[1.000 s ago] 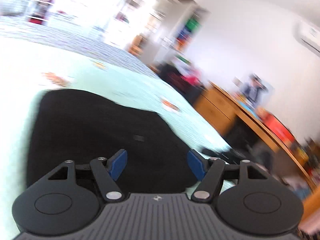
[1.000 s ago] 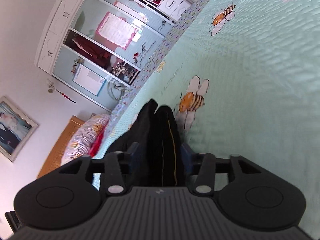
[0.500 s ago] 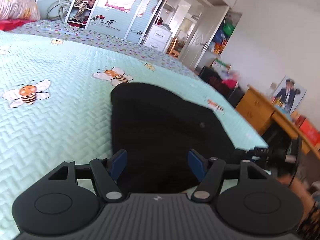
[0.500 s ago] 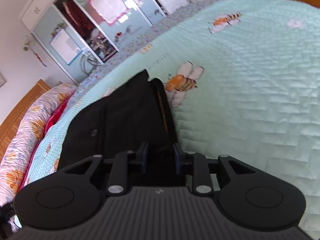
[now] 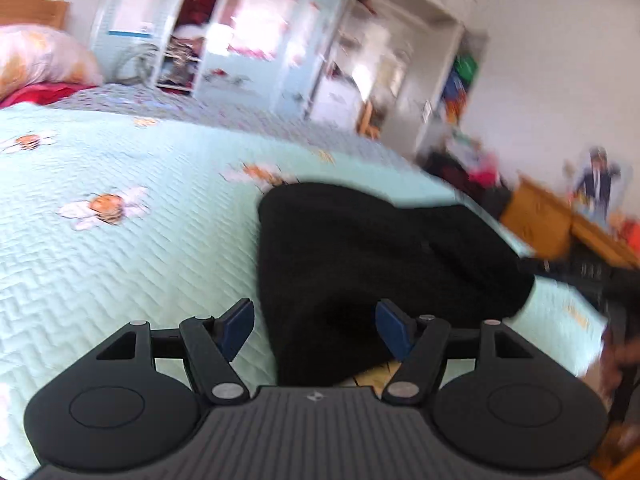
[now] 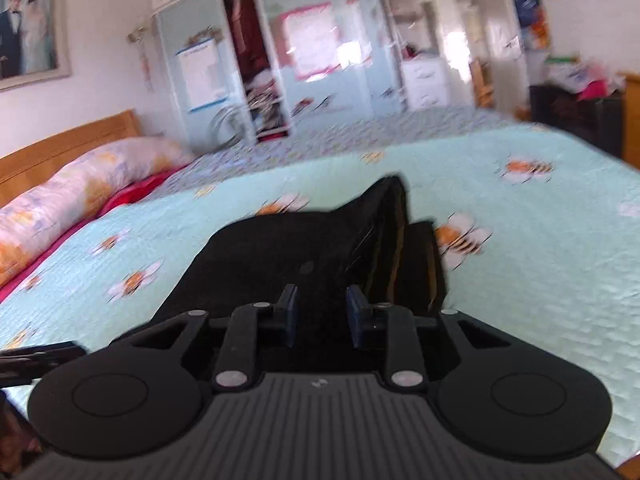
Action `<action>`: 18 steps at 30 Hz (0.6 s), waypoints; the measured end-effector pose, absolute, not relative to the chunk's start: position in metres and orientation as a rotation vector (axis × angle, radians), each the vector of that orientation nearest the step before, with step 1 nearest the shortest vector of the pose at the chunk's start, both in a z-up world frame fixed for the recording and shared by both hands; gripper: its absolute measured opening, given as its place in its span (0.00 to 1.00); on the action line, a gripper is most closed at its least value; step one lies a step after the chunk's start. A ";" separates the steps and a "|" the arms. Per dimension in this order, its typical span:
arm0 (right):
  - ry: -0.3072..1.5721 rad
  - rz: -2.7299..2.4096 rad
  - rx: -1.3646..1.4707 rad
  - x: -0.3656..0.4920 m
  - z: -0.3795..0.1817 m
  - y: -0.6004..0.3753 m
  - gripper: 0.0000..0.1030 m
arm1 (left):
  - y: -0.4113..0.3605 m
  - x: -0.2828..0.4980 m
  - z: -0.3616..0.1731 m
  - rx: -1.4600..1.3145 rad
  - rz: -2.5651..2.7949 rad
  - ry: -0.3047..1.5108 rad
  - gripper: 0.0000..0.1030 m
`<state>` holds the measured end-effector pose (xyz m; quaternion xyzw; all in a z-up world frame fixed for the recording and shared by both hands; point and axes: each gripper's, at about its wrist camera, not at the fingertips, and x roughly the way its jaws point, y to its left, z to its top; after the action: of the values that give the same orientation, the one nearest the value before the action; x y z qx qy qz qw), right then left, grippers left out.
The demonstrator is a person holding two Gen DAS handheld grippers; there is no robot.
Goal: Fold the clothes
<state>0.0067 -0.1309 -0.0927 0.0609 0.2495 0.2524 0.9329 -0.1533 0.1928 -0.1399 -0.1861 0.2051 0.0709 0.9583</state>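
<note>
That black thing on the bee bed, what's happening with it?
Someone is folding a black garment on the mint bee-print bedspread, using two hand-held grippers. The right gripper has its fingers pinched on the cloth's near edge. The left gripper is open, its blue fingers either side of the fabric, gripping nothing yet.

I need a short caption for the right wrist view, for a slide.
Right gripper closed on a black garment lying on a bee-patterned bedspread.
</note>
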 end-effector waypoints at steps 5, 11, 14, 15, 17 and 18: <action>0.570 0.144 0.133 0.055 -0.108 -0.167 0.29 | 0.221 -0.156 -0.148 -0.463 0.162 0.463 0.68; 0.529 0.391 0.372 0.046 -0.100 -0.191 0.29 | 0.222 -0.148 -0.153 -0.476 0.125 0.477 0.68; 0.489 0.593 0.386 0.030 -0.099 -0.172 0.28 | 0.213 -0.144 -0.147 -0.449 0.096 0.458 0.68; 0.490 0.609 0.370 0.027 -0.102 -0.166 0.28 | 0.208 -0.143 -0.143 -0.423 0.087 0.450 0.68; 0.555 0.513 0.466 0.038 -0.118 -0.181 0.29 | 0.194 -0.140 -0.133 -0.336 0.056 0.430 0.68; 0.587 0.464 0.513 0.044 -0.126 -0.189 0.35 | 0.184 -0.138 -0.127 -0.280 0.036 0.418 0.68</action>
<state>0.0436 -0.1890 -0.1263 0.2477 0.2837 0.2243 0.8988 -0.1376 0.1842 -0.1268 -0.1385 0.2068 0.0177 0.9684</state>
